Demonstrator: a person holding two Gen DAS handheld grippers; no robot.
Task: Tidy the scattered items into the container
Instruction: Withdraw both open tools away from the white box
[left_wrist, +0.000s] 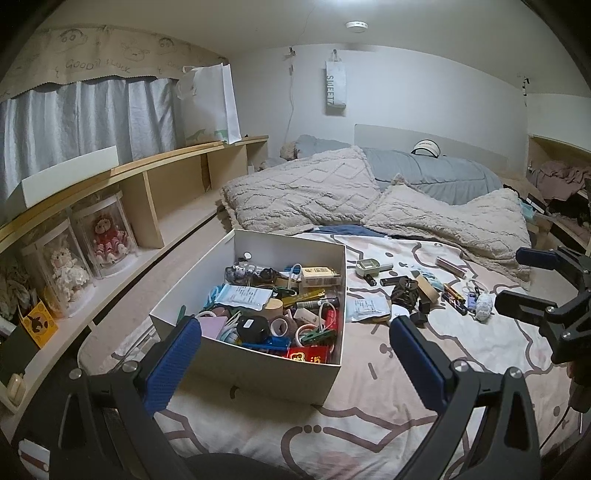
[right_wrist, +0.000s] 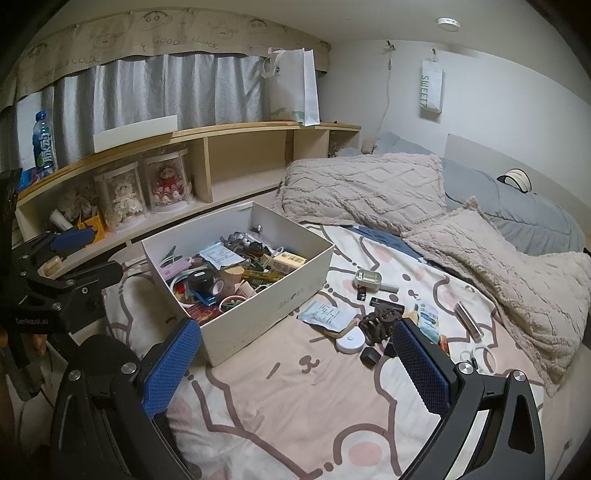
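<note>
The left gripper (left_wrist: 295, 332) hangs above the near edge of the bed with its blue-padded fingers (left_wrist: 173, 365) spread wide and nothing between them. Framed in that gap sits the white box (left_wrist: 258, 373), open-topped and already heaped with small things: tape rolls, a green clip, a red packet, a white sachet. The right gripper (right_wrist: 295, 336) is likewise wide apart and empty, held low over the patterned bedsheet (right_wrist: 295, 406), to the right of the box as the person faces it. Seen from the left wrist camera, it enters at the right edge, well clear of the loose items.

Those scattered items lie on the sheet just to the right of the box. Nearest the box is a white sachet (right_wrist: 325, 314), with a round white disc (right_wrist: 350, 341) close by. A dark brown hair claw (right_wrist: 380, 323) rests just beyond the disc, and a small black block (right_wrist: 370, 356) lies near the right gripper's right finger. Farther back stands a pale green-and-white device (right_wrist: 367, 278), with a metallic tube (right_wrist: 468, 320) off to the right.

Beyond the clutter, two beige textured pillows (left_wrist: 306, 192) lean against a grey duvet (left_wrist: 436, 173). A wooden shelf (left_wrist: 177, 173) runs along the left wall and holds two dolls in clear cases (left_wrist: 105, 236).
</note>
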